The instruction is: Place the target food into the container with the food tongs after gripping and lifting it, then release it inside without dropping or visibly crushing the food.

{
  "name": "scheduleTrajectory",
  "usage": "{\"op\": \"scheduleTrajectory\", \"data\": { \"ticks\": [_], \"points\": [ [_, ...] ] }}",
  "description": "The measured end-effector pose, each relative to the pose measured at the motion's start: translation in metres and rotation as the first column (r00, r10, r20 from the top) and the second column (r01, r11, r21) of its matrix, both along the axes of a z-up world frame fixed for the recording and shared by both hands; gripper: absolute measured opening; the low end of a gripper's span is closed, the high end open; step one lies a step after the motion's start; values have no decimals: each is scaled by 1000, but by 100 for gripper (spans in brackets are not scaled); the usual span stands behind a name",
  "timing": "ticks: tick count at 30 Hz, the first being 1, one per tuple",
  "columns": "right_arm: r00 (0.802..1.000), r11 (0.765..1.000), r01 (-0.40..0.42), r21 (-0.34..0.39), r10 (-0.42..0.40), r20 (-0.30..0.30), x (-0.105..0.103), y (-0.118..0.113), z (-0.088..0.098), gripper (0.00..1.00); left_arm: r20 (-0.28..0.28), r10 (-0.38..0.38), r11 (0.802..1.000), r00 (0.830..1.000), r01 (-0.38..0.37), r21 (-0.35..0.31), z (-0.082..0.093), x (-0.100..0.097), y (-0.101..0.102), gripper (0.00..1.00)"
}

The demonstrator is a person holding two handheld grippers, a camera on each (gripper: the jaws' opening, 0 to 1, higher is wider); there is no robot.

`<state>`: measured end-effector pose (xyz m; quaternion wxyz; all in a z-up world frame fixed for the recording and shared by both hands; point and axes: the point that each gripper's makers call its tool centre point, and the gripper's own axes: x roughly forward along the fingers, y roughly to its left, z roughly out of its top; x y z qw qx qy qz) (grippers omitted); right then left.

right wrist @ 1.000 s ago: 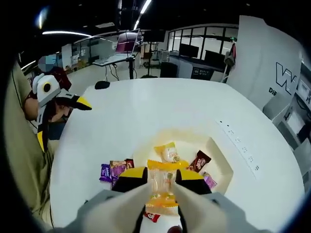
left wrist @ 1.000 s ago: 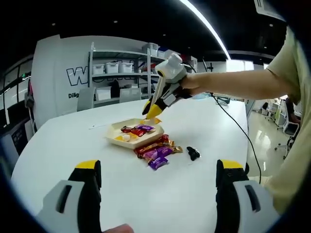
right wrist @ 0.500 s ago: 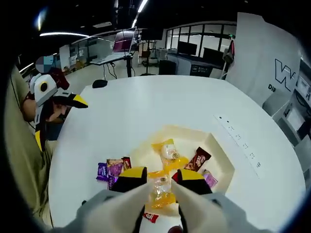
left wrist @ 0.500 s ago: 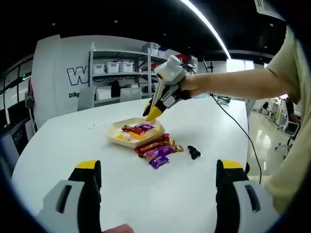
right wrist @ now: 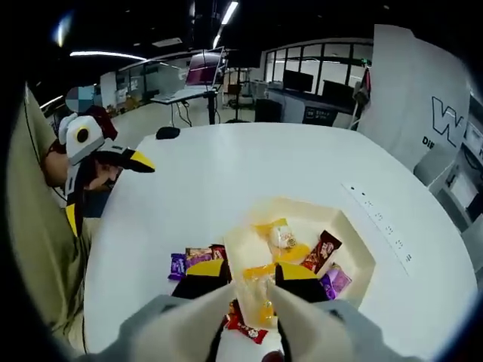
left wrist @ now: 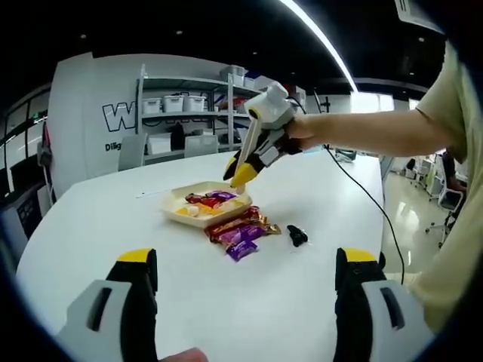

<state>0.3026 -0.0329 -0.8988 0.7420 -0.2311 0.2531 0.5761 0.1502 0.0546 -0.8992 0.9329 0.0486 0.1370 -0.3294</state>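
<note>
In the left gripper view, the left gripper (left wrist: 245, 283) is hovering low over the white table (left wrist: 90, 226) with its jaws spread wide and nothing between them. Beyond it, loose wrapped candies (left wrist: 241, 232) are lying just beside the cream tray (left wrist: 173, 202). In the right gripper view, the right gripper (right wrist: 250, 273) is hanging over the tray's near edge, jaws standing slightly apart around a yellow-wrapped candy (right wrist: 262, 296); whether they are gripping it is hard to tell. More candies are sitting inside the tray.
</note>
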Motion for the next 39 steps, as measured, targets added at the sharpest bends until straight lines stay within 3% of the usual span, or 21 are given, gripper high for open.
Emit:
{"op": "scheduleTrajectory", "data": {
  "ticks": [12,26,39],
  "points": [
    [999,998,-50,23,50,5,-29,4,2,20,-2,-5,1000,1000,5,1,-2,-2,-4,95],
    [988,987,-156,43,155,11,-75,32,0,21,2,-18,1000,1000,18,3,-3,-7,-9,95],
    [977,976,-214,23,214,10,-92,45,-13,21,2,-13,1000,1000,13,2,-4,-9,-7,95]
  ]
}}
